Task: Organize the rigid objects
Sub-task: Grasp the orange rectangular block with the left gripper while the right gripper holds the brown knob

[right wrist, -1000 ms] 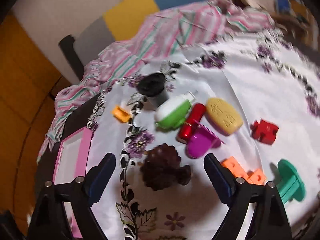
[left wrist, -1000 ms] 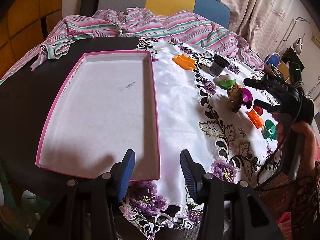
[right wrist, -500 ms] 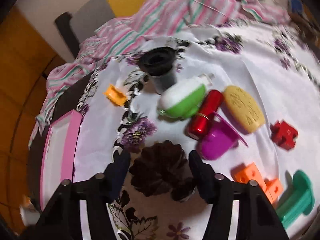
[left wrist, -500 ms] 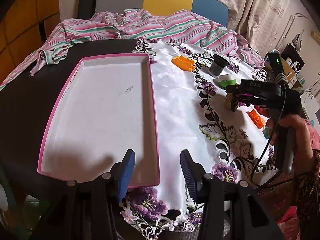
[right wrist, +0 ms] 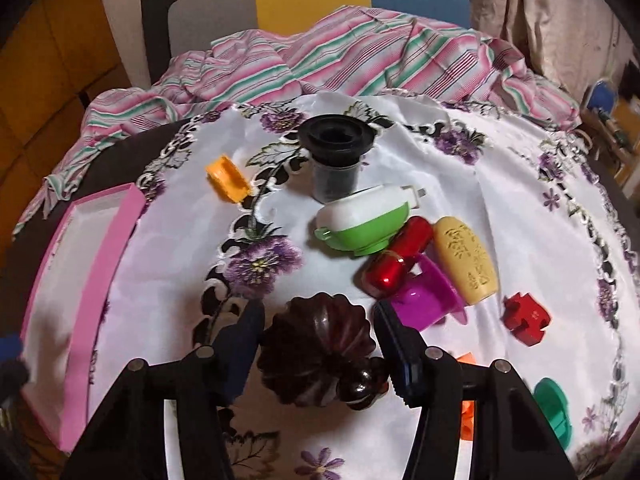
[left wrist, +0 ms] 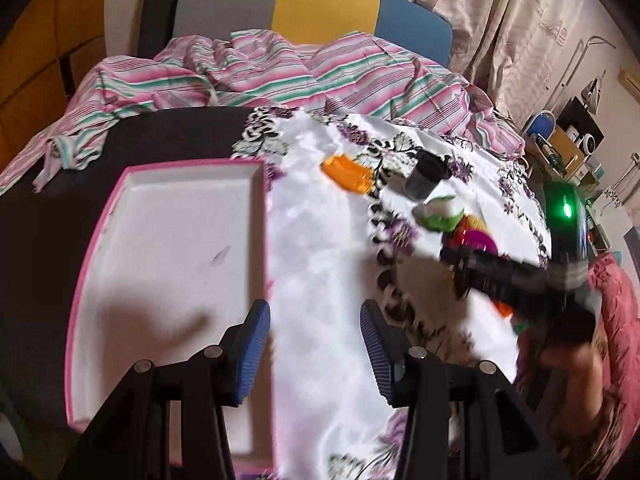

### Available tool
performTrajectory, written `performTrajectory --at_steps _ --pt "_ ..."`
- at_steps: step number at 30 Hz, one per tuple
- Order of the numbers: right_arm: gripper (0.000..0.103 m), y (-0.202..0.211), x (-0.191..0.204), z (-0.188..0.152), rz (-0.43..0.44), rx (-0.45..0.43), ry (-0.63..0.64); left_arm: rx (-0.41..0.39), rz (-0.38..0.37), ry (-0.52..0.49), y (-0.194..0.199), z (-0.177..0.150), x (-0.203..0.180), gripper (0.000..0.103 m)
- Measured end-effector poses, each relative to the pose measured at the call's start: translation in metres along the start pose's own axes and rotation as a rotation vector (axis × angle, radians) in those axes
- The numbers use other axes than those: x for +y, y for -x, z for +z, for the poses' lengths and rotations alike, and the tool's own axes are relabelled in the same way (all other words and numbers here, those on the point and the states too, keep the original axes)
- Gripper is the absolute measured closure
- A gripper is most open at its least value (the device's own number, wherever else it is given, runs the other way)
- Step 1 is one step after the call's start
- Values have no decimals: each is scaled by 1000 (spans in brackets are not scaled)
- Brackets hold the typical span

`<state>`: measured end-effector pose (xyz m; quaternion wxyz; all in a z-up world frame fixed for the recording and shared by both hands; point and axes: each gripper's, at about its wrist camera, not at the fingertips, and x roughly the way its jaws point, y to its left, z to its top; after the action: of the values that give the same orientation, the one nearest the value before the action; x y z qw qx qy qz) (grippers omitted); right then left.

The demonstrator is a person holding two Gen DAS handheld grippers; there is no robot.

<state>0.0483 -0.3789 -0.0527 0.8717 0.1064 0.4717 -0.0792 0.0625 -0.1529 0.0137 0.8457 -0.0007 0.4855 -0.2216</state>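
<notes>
**A:** What's different from a second ago?

**B:** The right gripper [right wrist: 318, 334] came down over the dark fluted mould [right wrist: 320, 354] with its fingers spread wide – now they have narrowed onto it, one blue pad against each ribbed flank. It looks clamped, though the mould still seems to rest on the white embroidered cloth [right wrist: 168, 280] covering the tabletop.

**A:** So the pick is made?

**B:** The grip, I'd say, yes; the lift, not yet. The ribs are glossy and rounded, so it could twist between the pads as it rises.

**A:** And the other hand?

**B:** The left gripper [left wrist: 316, 354] has drifted toward the cloth. A second ago it hung over the near edge of the pink-rimmed tray [left wrist: 96, 248]; now it straddles the tray's right rim, its fingers half-spread with nothing between them. That view is blurred, so I wouldn't swear to more.

**A:** Where does that leave the tidying?

**B:** Early. The tray is bare, off to the left of the cloth. The rest is loose on the cloth beyond the mould: the orange piece [right wrist: 226, 180], black cup [right wrist: 334, 160], green-and-white dish [right wrist: 360, 220], red capsule [right wrist: 396, 256], purple scoop [right wrist: 424, 300], yellow oval [right wrist: 466, 258], red puzzle piece [right wrist: 526, 320] and teal piece [right wrist: 554, 408].

**A:** Next, then?

**B:** Probably carry the mould left to the tray.
</notes>
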Motion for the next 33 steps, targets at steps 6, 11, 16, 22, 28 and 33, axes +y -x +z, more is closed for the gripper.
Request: performTrajectory --at_steps 6,11,16,22,28,33 --pt "46 1 -11 -1 6 10 -63 40 -91 45 -35 49 -19 40" --pt "46 2 -11 -2 17 19 -66 50 -82 61 -68 81 -34 35" --pt "46 1 -13 -3 32 28 -72 86 -16 60 -107 110 -44 32" --pt "46 1 -14 -3 43 34 -78 121 30 76 -151 129 -43 29" --pt "46 0 -10 -3 37 34 -59 145 38 114 -182 141 -36 24" --pt "46 0 -8 -3 36 34 -52 130 43 108 -194 146 -37 21"
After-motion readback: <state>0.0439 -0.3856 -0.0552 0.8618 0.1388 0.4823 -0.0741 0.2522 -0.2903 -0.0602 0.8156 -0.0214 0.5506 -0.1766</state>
